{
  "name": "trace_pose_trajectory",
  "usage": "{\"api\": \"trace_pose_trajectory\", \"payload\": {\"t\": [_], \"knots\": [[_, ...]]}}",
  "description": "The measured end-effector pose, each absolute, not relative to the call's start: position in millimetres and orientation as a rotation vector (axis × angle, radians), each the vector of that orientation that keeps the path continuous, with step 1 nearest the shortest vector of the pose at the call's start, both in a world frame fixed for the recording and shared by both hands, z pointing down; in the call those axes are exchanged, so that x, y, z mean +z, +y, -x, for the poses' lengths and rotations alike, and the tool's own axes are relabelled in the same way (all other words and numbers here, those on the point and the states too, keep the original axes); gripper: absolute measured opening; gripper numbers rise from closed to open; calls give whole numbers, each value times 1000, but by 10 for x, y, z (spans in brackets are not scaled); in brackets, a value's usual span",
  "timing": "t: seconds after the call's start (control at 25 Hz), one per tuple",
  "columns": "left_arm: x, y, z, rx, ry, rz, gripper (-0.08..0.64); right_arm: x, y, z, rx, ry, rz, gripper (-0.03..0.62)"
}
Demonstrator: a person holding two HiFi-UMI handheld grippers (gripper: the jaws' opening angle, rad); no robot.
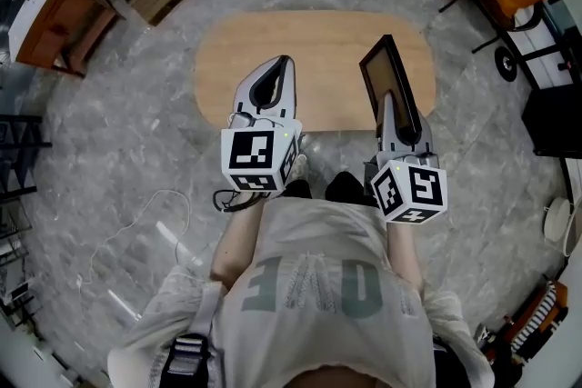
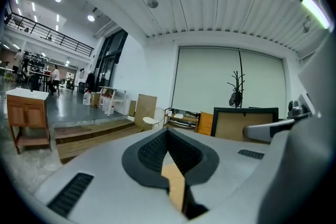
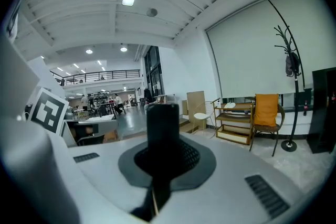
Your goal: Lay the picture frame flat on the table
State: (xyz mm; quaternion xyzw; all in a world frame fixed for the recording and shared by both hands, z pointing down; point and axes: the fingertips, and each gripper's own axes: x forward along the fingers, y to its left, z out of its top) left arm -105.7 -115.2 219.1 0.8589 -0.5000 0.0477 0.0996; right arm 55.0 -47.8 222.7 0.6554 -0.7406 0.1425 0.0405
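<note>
Left gripper (image 2: 168,132) closed on nothing; picture frame (image 2: 231,126) stands upright beyond.

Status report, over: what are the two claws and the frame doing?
Right gripper shut on frame. Left gripper shut, empty, over table. Frame upright, not yet flat. Nothing in the way.
</note>
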Motion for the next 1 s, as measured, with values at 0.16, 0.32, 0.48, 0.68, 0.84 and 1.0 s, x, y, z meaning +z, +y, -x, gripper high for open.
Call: {"api": "trace_pose_trajectory", "payload": {"t": [0.16,0.32,0.48,0.68,0.84,1.0], "knots": [[2200,-1177,901,159,-1497,-2531,11,2251,-579,-733,444,-2296,-2020,17],[2139,-1193,836,172,-1558,-2518,11,2178,-718,-784,379,-2347,-1979,17],[2059,-1216,721,168,-1604,-2510,11,2108,-788,-861,357,-2400,-1934,17],[2034,-1250,620,178,-1633,-2511,11,2111,-840,-951,381,-2429,-1922,17],[2064,-1300,593,201,-1646,-2503,9,2123,-879,-983,390,-2434,-1915,17],[2092,-1331,566,211,-1645,-2510,9,2174,-904,-1007,406,-2433,-1909,17]]}}
